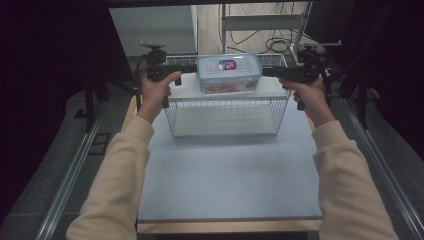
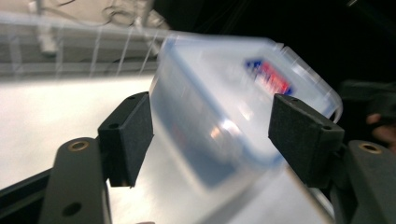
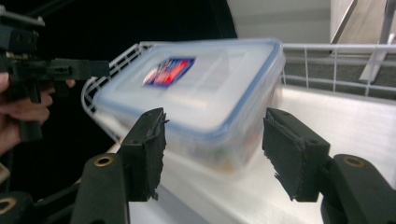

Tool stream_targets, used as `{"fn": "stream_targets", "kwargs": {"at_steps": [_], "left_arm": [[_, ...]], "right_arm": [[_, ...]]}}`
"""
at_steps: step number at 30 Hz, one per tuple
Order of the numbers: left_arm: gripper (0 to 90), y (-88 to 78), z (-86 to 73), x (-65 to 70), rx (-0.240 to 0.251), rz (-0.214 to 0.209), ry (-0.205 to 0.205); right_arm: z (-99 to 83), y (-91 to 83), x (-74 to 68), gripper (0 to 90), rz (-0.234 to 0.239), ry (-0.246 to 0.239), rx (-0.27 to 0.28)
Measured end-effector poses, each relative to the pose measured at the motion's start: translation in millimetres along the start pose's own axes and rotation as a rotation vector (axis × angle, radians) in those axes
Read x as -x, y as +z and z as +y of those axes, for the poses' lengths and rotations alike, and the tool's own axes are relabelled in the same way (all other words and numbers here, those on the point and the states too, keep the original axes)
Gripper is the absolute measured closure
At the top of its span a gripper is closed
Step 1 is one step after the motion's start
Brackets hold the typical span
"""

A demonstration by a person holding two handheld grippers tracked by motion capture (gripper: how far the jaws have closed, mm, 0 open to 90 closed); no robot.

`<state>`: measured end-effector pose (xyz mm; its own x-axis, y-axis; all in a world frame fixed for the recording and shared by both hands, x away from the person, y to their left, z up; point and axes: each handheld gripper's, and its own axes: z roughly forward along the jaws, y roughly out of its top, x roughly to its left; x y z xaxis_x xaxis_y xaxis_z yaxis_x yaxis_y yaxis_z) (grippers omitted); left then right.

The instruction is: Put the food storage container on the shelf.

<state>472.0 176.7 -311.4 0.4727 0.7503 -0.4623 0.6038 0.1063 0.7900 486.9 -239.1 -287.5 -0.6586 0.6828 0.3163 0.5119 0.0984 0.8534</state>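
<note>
dim surroundings, blurred close views

A pale blue-grey table top with a wooden front edge stands on a speckled grey floor. Metal rails run along the floor past both side edges of the table. Beyond its far edge lie a light wall panel and tangled cables (on a lighter patch of floor). Dark curtains close off both sides, leaving the middle brightly lit.

Lidded box blurred, its contents indistinct
</note>
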Motion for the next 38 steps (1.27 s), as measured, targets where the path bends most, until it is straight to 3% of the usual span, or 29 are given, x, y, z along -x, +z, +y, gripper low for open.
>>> {"fn": "stream_targets", "kwargs": {"at_steps": [3,5,7,17,18,19,23,25,29,38], "left_arm": [[29.9,-18.0,-21.3,12.0,-0.012,-0.003,0.056],[29.8,-24.8,-34.1,20.7,-0.023,0.012,0.111],[29.4,-32.1,-49.5,29.4,-0.044,-0.002,0.162],[29.4,-46.7,-132.2,51.4,-0.112,-0.063,0.21],[29.4,-46.7,-132.2,51.4,-0.112,-0.063,0.21],[29.3,-45.8,-149.3,54.5,-0.128,-0.059,0.234],[29.3,-43.8,-178.8,56.5,-0.158,-0.07,0.265],[29.3,-40.6,-193.5,55.6,-0.173,-0.077,0.255],[29.1,-37.0,-205.9,52.0,-0.18,-0.084,0.238],[28.8,-38.3,-211.2,46.3,-0.181,-0.063,0.23]], "right_arm": [[-17.5,-18.0,-11.2,37.2,0.014,-0.05,0.001],[-29.6,-27.1,-18.1,36.3,0.026,-0.081,-0.002],[-39.7,-33.2,-22.6,36.2,0.033,-0.1,-0.001],[-109.8,-52.1,-48.1,33.1,0.088,-0.154,-0.007],[-109.8,-52.1,-48.1,33.1,0.088,-0.154,-0.007],[-127.2,-51.7,-50.6,32.8,0.096,-0.158,-0.025],[-156.6,-47.8,-50.4,32.5,0.105,-0.155,-0.057],[-171.0,-43.8,-49.5,32.2,0.111,-0.146,-0.076],[-185.3,-38.5,-49.4,31.6,0.117,-0.146,-0.094],[-186.4,-34.2,-54.4,27.1,0.116,-0.174,-0.094]]}}
